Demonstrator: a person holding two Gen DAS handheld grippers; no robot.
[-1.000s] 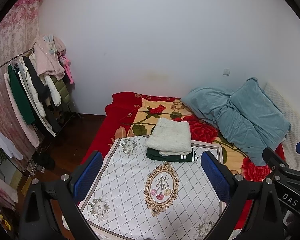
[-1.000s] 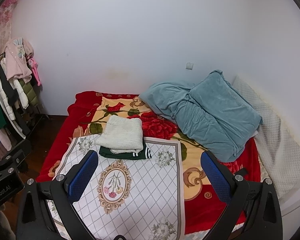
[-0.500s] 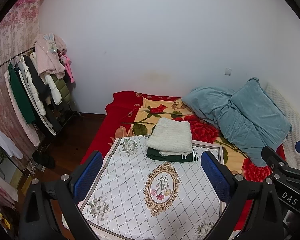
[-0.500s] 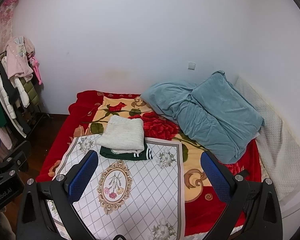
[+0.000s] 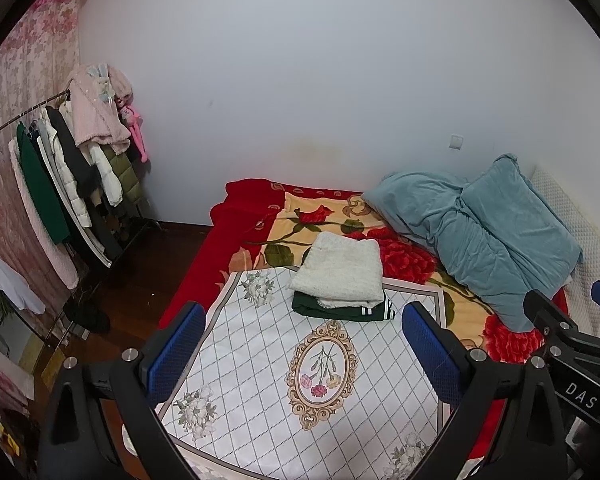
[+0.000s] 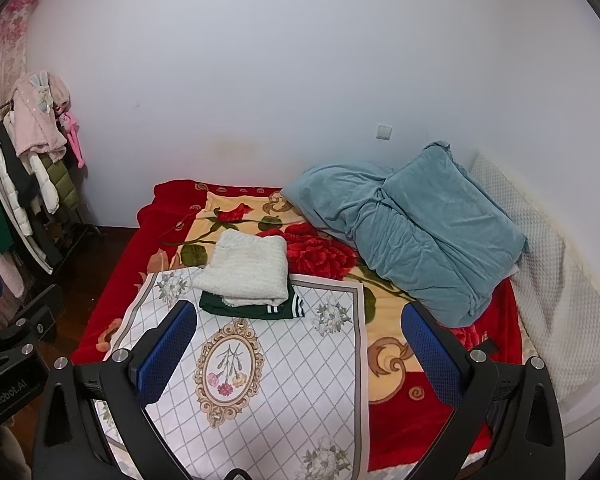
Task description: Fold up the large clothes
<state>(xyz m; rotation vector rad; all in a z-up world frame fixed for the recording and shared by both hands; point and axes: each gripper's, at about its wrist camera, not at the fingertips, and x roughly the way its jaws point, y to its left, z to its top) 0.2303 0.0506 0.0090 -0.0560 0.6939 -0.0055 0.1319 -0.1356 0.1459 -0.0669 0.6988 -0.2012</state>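
Bed (image 6: 452, 392) under a red rose-printed blanket fills the room's corner, a rumpled teal quilt (image 6: 416, 236) pushed to its head end, probably to free folding space. Across the bed's foot lies a white diamond-patterned cloth (image 5: 300, 376) with a floral medallion; at that cloth's far edge a folded cream knit sweater (image 5: 340, 270) sits squarely on a folded dark green striped-cuff garment (image 5: 340, 310), apparently finished and stacked. Left gripper (image 5: 304, 356) and right gripper (image 6: 300, 354) hover above the cloth's near end, fingers wide apart and empty.
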